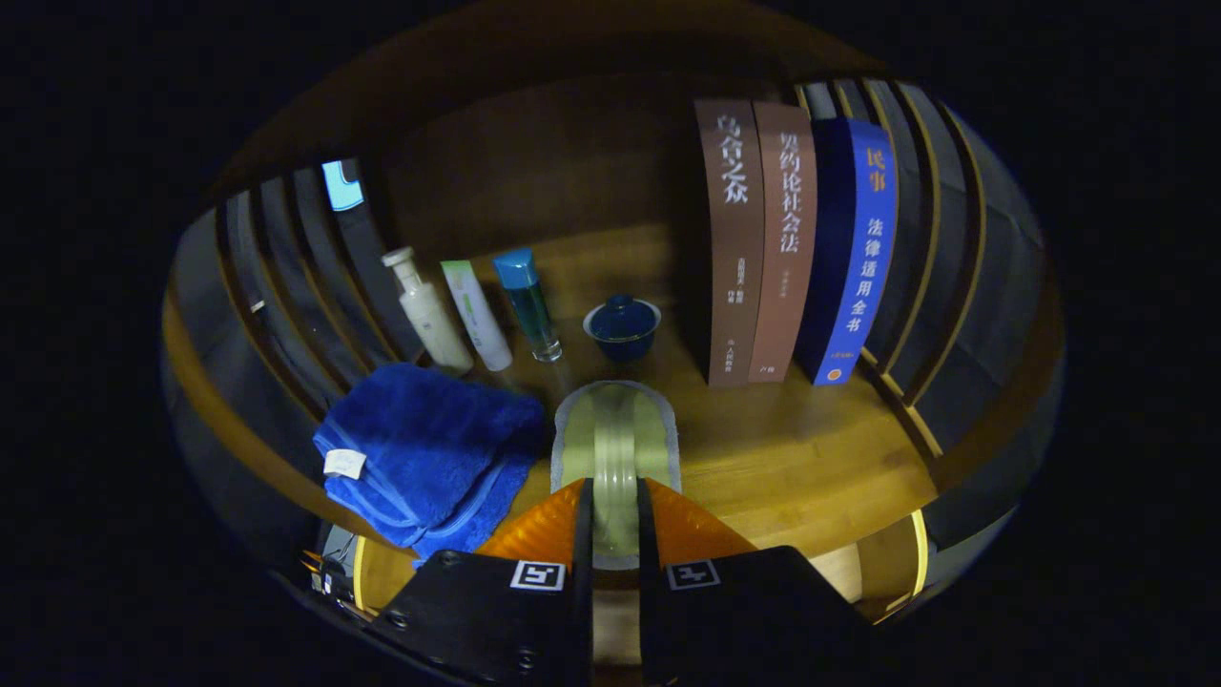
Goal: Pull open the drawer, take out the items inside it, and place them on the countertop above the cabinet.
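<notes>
The claw (615, 515) sits at the bottom centre of the frame with its two fingers nearly together, a narrow gap left between them. In that gap stands a pale green oblong item (615, 448), edge-on, its near end pinched from both sides by the fingers and its far end reaching up toward the middle of the frame over the wooden counter (811, 458). What the item is cannot be made out; it looks translucent with a light rim.

Left of the fingers, at lower left, lies one blue towel (424, 458), folded, with a small white tag at its near left corner, hanging slightly over the counter's front edge.

Beyond the towel, left of centre, three containers stand in a row: one cream pump bottle (429, 315), one white tube (477, 320) just beside it, and one bottle with a blue cap (527, 303) to their right. All three lean a little in the fisheye.

Near the centre, beyond the green item, sits one dark blue lidded cup (622, 327).

At upper right three books stand upright, spines touching: two brown books (758, 248) and one blue book (854, 258).

The drawer cannot be told from this view.
</notes>
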A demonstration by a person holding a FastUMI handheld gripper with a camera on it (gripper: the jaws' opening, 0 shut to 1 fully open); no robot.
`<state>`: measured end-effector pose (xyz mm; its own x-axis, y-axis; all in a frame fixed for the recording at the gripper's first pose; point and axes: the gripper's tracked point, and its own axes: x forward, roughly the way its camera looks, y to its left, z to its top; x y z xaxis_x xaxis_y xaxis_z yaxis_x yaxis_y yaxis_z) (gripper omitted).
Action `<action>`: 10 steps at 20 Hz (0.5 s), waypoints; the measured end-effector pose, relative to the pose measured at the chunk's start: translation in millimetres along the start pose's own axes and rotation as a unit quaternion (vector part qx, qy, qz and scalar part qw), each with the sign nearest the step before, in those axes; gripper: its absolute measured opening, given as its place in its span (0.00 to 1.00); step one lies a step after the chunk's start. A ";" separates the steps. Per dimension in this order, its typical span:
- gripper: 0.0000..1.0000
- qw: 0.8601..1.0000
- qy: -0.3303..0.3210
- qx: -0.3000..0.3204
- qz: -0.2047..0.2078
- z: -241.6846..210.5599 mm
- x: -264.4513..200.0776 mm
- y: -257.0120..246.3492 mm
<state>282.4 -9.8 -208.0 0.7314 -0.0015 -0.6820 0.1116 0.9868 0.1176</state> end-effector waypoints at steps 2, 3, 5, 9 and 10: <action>0.27 1.000 0.006 -0.005 -0.004 -3.6 6.2 -1.7; 0.29 1.000 0.004 -0.008 -0.006 -0.9 5.7 -1.9; 0.48 1.000 -0.005 -0.012 0.000 -0.2 5.7 1.9; 0.89 0.999 -0.020 -0.027 -0.005 4.8 1.3 1.2; 0.99 0.999 -0.029 -0.030 -0.004 5.3 -3.4 2.4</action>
<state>283.8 -8.3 -201.6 0.7686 -0.0172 -0.6396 0.0781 0.9947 0.0671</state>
